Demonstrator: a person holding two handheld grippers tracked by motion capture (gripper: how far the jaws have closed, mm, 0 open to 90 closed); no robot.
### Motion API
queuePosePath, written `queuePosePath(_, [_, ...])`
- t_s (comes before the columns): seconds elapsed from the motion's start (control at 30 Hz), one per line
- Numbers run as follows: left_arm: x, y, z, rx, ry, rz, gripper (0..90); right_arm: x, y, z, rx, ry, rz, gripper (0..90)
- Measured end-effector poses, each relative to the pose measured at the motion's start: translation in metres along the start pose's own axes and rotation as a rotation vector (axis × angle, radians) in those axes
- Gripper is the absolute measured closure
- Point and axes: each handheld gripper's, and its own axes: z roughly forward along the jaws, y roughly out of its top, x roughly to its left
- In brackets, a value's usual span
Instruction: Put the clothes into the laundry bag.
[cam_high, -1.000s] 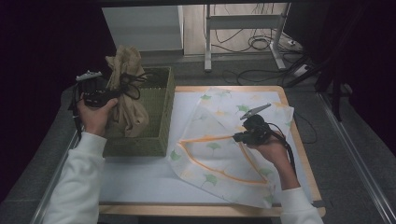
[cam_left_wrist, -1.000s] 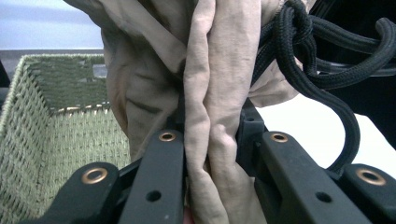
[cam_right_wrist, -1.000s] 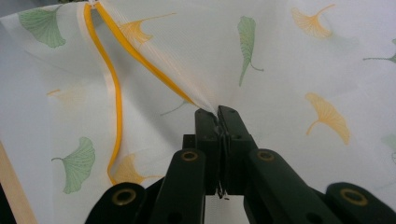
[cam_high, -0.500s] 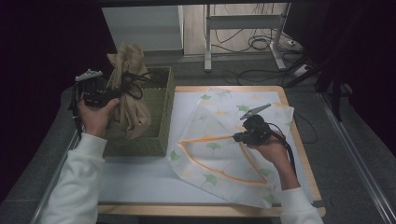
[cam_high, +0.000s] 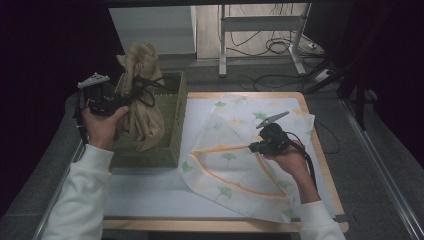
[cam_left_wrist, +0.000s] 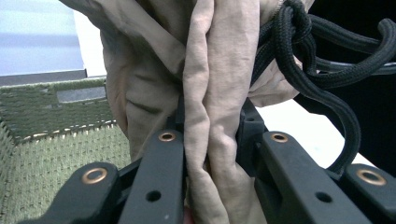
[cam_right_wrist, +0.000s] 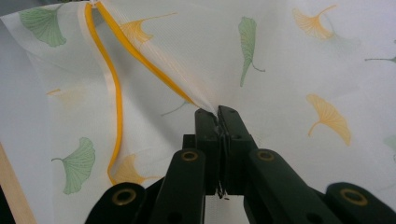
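Dark room, basket (cam_high: 176, 125) floor half-hidden by bag (cam_high: 142, 115), left tool (cam_high: 122, 101) gripping neck

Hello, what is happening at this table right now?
A person works with two hand-held grippers. The left gripper is clamped on the gathered neck of a tan drawstring bag, which stands in a green woven basket; the bag's black cord is tied near the top. The right gripper pinches the orange-trimmed edge of a white cloth with ginkgo leaves, spread on the table.
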Motion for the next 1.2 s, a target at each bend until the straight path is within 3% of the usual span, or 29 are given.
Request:
queuePosePath(0.4, [-0.014,0.003,-0.013,-0.017,-0.041,0.025,76.7,-0.001,0.000,0.000,-0.002,0.000,0.000,86.6])
queuePosePath(1.2, [-0.036,0.001,-0.023,-0.027,-0.131,0.044,76.5,-0.001,-0.001,0.001,0.000,0.004,0.009,86.6])
